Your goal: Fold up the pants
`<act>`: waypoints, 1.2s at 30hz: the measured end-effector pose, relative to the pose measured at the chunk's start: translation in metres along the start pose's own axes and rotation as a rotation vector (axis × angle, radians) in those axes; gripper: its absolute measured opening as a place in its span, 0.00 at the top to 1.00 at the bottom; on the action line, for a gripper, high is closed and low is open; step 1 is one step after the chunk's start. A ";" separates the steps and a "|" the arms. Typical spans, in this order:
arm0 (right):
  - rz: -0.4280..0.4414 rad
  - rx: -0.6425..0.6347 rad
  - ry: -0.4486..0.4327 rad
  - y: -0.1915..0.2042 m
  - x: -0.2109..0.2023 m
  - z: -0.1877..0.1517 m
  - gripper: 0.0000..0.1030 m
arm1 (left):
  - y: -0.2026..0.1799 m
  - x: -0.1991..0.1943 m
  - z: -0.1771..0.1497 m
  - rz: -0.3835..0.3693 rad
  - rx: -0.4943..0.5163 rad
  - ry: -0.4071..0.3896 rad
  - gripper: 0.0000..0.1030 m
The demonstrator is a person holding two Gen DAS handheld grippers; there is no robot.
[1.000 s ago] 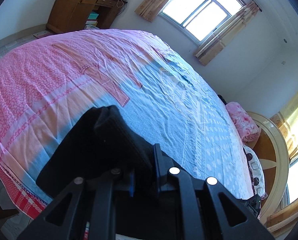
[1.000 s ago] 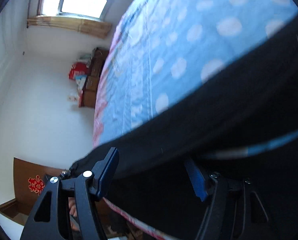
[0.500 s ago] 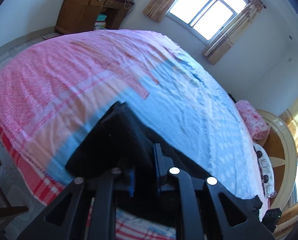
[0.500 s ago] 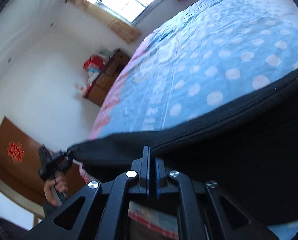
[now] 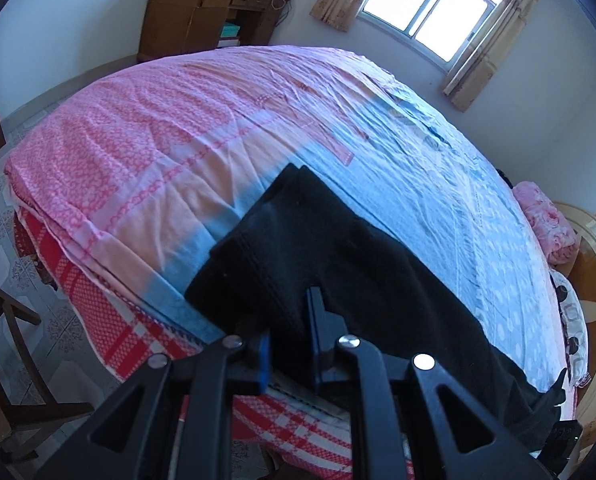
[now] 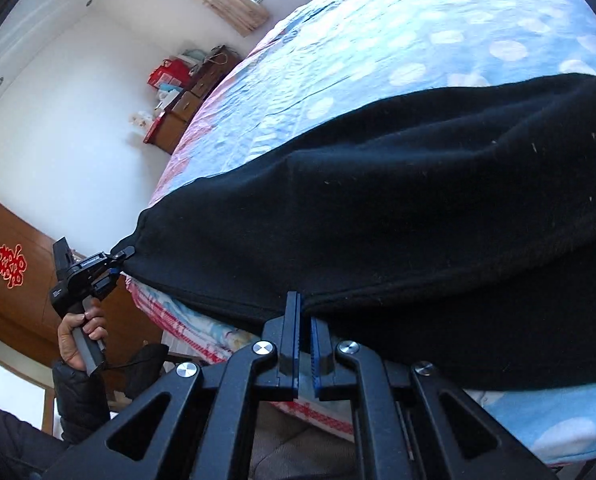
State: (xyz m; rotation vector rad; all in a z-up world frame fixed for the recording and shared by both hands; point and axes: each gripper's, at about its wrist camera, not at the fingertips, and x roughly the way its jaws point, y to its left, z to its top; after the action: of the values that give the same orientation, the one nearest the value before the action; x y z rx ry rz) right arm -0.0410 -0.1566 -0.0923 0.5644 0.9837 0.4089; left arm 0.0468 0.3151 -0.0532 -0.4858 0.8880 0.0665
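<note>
Black pants (image 5: 338, 248) stretch along the near edge of a bed with a pink and blue cover (image 5: 170, 120). My left gripper (image 5: 290, 328) is shut on one end of them, with dark cloth bunched between its fingers. In the right wrist view the pants (image 6: 398, 208) fill the middle of the frame. My right gripper (image 6: 304, 312) is shut on their near hem, right at the bed's edge. The left gripper (image 6: 116, 260) also shows there at the far left, held by a person's hand (image 6: 78, 328) and pinching the pants' corner.
A wooden desk (image 5: 214, 12) stands against the far wall, with a curtained window (image 5: 438, 8) to its right. A pink bundle (image 5: 546, 220) lies by the round headboard (image 5: 594, 280). A wooden chair (image 5: 14, 340) stands on the tiled floor. A brown door (image 6: 14, 280) is behind the person.
The right gripper's jaws closed on the pants' hem and the view rolled toward level. The left gripper sank toward the bed's edge, and the pants now lie stretched out on the cover.
</note>
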 end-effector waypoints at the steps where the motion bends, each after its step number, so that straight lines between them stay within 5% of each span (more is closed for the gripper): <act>1: 0.001 -0.005 0.006 -0.001 0.002 -0.001 0.96 | -0.001 0.001 -0.001 0.012 0.008 0.001 0.84; 6: 0.017 0.042 0.023 -0.019 0.008 -0.014 0.96 | -0.010 0.007 -0.001 0.108 0.088 0.009 0.78; 9: 0.033 0.053 0.017 -0.022 0.007 -0.015 0.96 | -0.005 -0.004 0.006 0.155 0.066 0.000 0.56; 11: 0.030 0.049 0.015 -0.020 0.007 -0.016 0.96 | 0.007 -0.021 0.013 0.302 0.006 -0.046 0.42; 14: 0.033 0.055 0.009 -0.020 0.009 -0.018 0.96 | 0.016 -0.052 0.017 0.451 -0.047 -0.174 0.42; 17: 0.035 0.053 0.003 -0.021 0.008 -0.018 0.96 | -0.015 -0.066 0.013 0.333 0.030 -0.227 0.42; 22: 0.046 0.077 0.013 -0.024 0.004 -0.016 0.95 | -0.110 -0.021 -0.015 0.122 0.284 -0.130 0.42; 26: 0.014 0.095 0.043 -0.018 -0.020 -0.015 0.90 | -0.141 0.029 -0.048 0.079 0.337 0.014 0.42; 29: -0.011 0.052 -0.092 -0.017 -0.081 -0.008 0.90 | -0.141 0.045 -0.063 0.119 0.348 0.018 0.43; 32: -0.169 0.047 -0.336 -0.031 -0.161 0.011 0.89 | -0.141 0.041 -0.071 0.128 0.371 -0.021 0.41; 33: -0.287 0.061 -0.406 -0.040 -0.187 0.022 0.89 | -0.141 0.039 -0.072 0.133 0.374 -0.030 0.41; 34: -0.399 0.074 -0.442 -0.050 -0.207 0.035 0.89 | -0.142 0.040 -0.075 0.139 0.379 -0.036 0.41; 36: -0.486 0.094 -0.486 -0.072 -0.232 0.060 0.89 | -0.146 0.041 -0.074 0.153 0.394 -0.048 0.39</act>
State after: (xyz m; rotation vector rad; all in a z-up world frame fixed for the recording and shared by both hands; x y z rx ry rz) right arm -0.0992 -0.3590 0.0422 0.4595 0.6397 -0.2052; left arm 0.0558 0.1478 -0.0678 -0.0482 0.8641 0.0409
